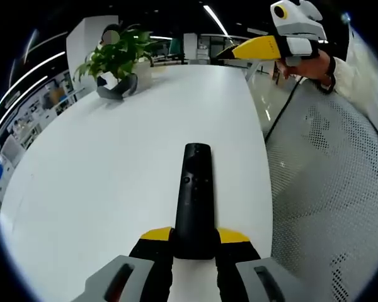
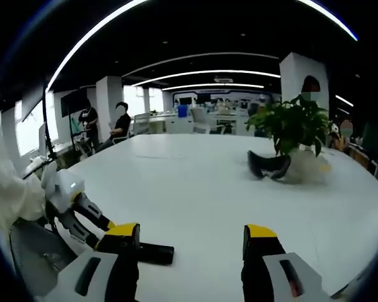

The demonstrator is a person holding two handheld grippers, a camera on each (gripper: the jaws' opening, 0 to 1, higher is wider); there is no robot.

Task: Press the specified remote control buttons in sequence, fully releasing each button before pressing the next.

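Now | L gripper (image 1: 194, 242) clamps remote (image 1: 194, 195) (over table (image 1: 113, 170)) | R gripper (image 2: 192, 242) jaws apart, empty

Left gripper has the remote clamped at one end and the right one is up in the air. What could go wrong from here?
1. The remote is held only at its near end by the left gripper, so a push from the right gripper on the buttons farther out may tip or slip it.
2. The right gripper is open, with wide jaws, so it may hit neighbouring buttons.
3. The remote lies near the table edge and might fall if it slips out.
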